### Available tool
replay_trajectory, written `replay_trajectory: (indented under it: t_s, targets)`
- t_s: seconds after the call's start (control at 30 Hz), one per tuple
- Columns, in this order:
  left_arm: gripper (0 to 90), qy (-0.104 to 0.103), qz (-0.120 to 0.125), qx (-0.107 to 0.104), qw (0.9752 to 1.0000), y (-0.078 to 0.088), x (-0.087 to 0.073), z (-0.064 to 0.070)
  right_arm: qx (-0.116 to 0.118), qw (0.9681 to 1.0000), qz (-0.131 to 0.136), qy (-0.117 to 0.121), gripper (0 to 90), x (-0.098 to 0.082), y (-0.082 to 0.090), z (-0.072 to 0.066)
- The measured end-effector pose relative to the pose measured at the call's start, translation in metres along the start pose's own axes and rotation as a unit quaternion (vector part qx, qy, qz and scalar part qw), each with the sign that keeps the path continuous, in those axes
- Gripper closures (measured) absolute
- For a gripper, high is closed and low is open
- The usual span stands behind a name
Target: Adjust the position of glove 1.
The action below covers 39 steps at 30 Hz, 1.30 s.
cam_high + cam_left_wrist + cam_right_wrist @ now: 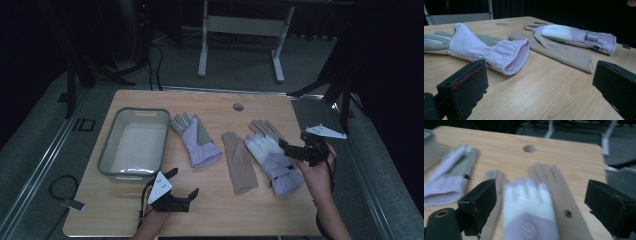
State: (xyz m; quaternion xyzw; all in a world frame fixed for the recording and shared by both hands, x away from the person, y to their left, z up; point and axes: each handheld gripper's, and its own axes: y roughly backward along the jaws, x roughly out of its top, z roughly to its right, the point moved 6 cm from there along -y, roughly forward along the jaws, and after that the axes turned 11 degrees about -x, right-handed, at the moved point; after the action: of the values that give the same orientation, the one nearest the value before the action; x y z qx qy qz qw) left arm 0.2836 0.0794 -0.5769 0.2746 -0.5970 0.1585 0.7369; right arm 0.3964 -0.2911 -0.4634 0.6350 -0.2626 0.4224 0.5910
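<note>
Several gloves lie on the wooden table (150, 210). A lilac and grey glove (195, 140) rests beside the bin, its cuff (499, 53) facing my left gripper. A beige glove (239, 160) lies in the middle. A white and lilac glove (272, 160) lies over a second beige glove (564, 195) at the right. My left gripper (184, 181) sits low near the front edge, open, with nothing between its fingers. My right gripper (292, 142) hovers over the white and lilac glove (529, 205), open and holding nothing; its view is blurred.
A grey plastic bin (107, 145) stands at the table's left side, with nothing seen inside. A round hole (238, 106) marks the far middle of the table. Beyond the table are a white desk frame (202, 50) and floor cables.
</note>
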Motion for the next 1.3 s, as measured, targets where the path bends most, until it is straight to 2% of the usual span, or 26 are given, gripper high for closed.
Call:
replay_trajectory:
  t_s: [0.03,0.13,0.2,0.23,0.27,0.67,0.8,0.83,0.87,0.97,1.03,1.07,1.1,1.3]
  targets:
    - [0.0,0.000,-0.001,-0.001,1.0000,0.000,0.000,0.000,0.006,0.9999,0.005,0.007,10.5,0.007,-0.003,-0.011]
    - [0.0,0.000,-0.001,-0.001,1.0000,0.000,0.000,0.000,0.011,0.9999,0.003,0.010,10.5,0.012,-0.006,-0.019]
    - [0.0,0.001,-0.001,-0.001,1.0000,0.000,0.000,0.000,0.022,0.9996,0.004,0.019,13.6,0.020,-0.011,-0.033]
    - [0.0,0.001,-0.001,-0.001,1.0000,0.000,0.000,0.000,0.022,0.9996,0.004,0.019,13.6,0.020,-0.011,-0.033]
    - [0.0,0.000,-0.001,-0.002,1.0000,0.000,0.000,0.000,0.029,0.9992,0.006,0.025,14.1,0.024,-0.014,-0.042]
    - [0.0,0.001,-0.001,-0.004,1.0000,0.000,0.000,0.000,0.069,0.9956,0.007,0.064,19.2,0.046,-0.038,-0.098]
    - [0.0,0.001,-0.001,-0.005,1.0000,0.000,0.000,0.000,0.077,0.9947,0.005,0.068,20.3,0.049,-0.043,-0.109]
    - [0.0,0.001,-0.001,-0.005,1.0000,0.000,0.000,0.000,0.088,0.9930,0.003,0.079,21.2,0.052,-0.049,-0.125]
    - [0.0,0.001,-0.001,-0.006,1.0000,0.000,0.000,0.000,0.088,0.9930,0.003,0.079,21.2,0.052,-0.049,-0.125]
    - [0.0,0.002,0.000,-0.007,1.0000,0.000,0.000,0.000,0.104,0.9900,-0.002,0.095,21.7,0.053,-0.059,-0.147]
    - [0.0,0.002,0.001,-0.007,1.0000,0.001,0.000,0.000,0.108,0.9891,-0.004,0.099,21.7,0.053,-0.062,-0.152]
    - [0.0,0.003,0.001,-0.008,1.0000,0.001,0.000,0.000,0.116,0.9875,-0.009,0.105,22.6,0.051,-0.067,-0.163]
    - [0.0,0.003,0.001,-0.008,1.0000,0.001,0.000,0.000,0.116,0.9875,-0.009,0.105,22.6,0.051,-0.067,-0.163]
    - [0.0,0.002,0.001,-0.009,1.0000,0.000,0.000,0.000,0.141,0.9824,-0.021,0.120,24.3,0.046,-0.085,-0.196]
